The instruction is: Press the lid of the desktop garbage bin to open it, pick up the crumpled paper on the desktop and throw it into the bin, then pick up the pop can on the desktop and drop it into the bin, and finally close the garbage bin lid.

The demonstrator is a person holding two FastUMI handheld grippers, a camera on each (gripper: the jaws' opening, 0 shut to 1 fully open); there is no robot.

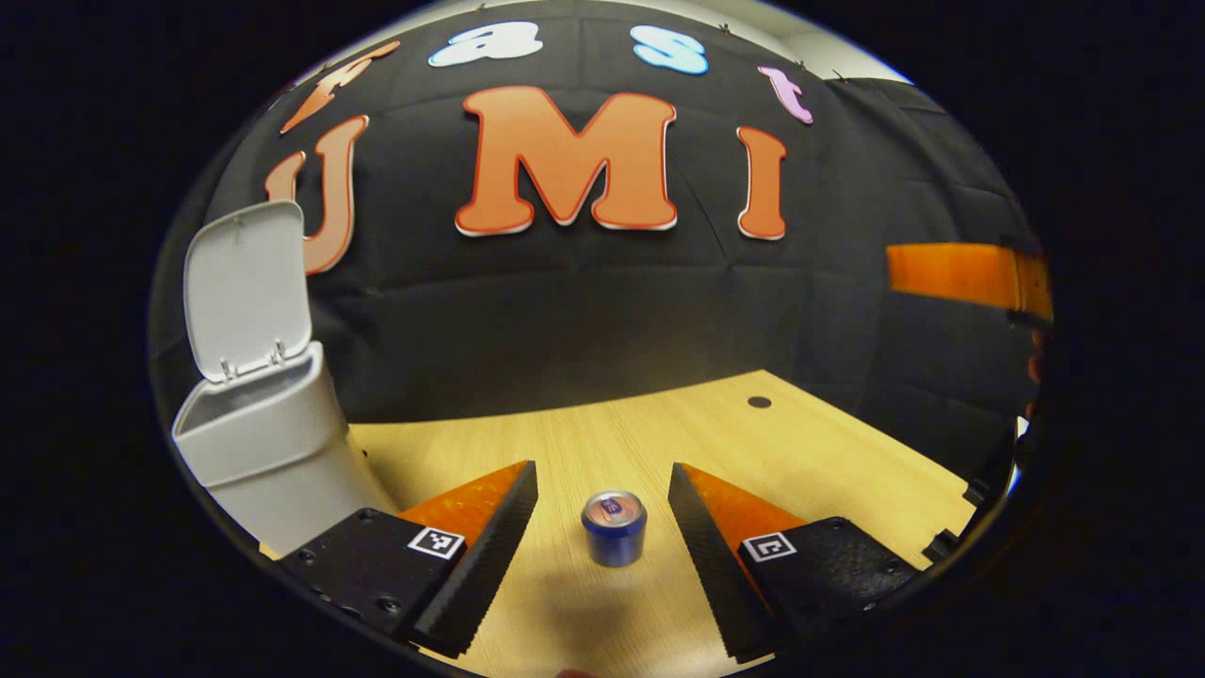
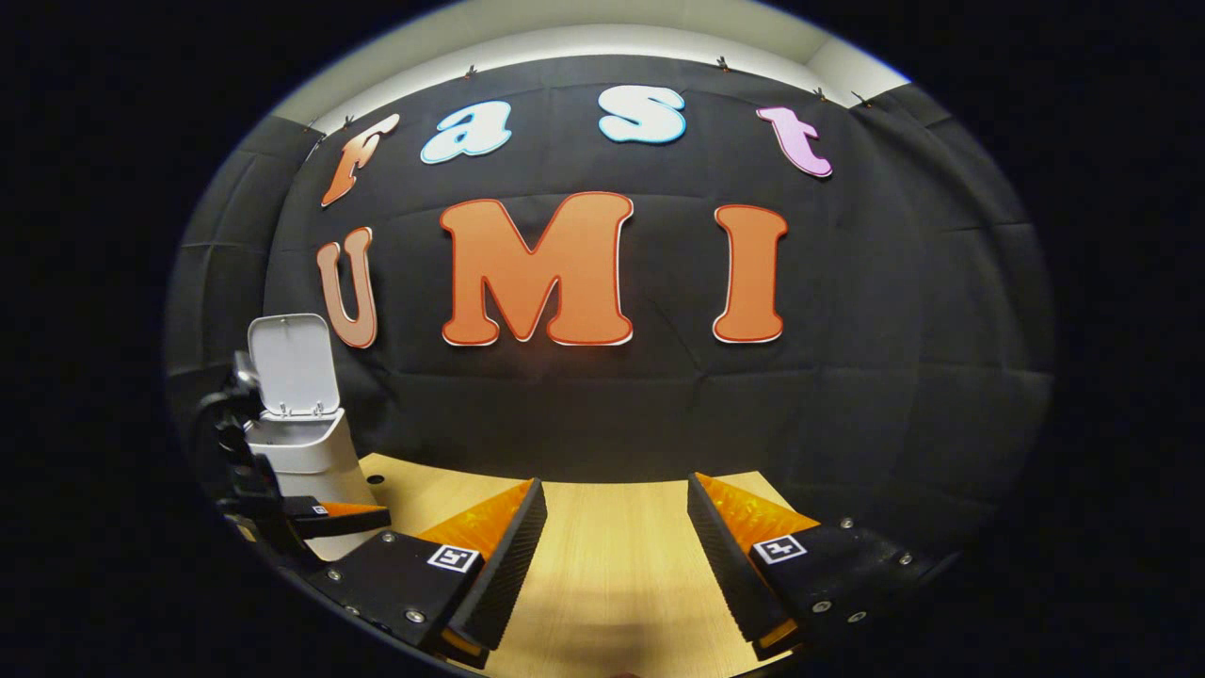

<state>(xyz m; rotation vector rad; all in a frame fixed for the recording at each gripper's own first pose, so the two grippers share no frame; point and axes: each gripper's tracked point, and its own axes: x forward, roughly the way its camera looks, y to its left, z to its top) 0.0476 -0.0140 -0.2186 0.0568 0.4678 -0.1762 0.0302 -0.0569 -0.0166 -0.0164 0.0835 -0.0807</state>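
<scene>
One can (image 1: 613, 527) standing upright on the desk (image 1: 659, 433), long axis vertical, top facing up, dead centre between the left gripper (image 1: 602, 490) fingers and slightly ahead of the tips, touching neither. Left jaws spread wide, holding nothing; gap well wider than the can, so a straight push forward then a squeeze looks like all the next move needs. One bin (image 1: 268, 443) off to the left of that gripper, lid (image 1: 247, 287) flipped up and standing open, mouth clear. No crumpled paper seen on the desk, so judged already in the bin; can step in hand, lid closing left after. Right gripper (image 2: 617, 527) over bare desk, jaws also wide open and empty, no can in front of it, so left is the nearer one for the pick. Count: one can, one bin, two grippers. Risk: upright can tips if one finger hits first
</scene>
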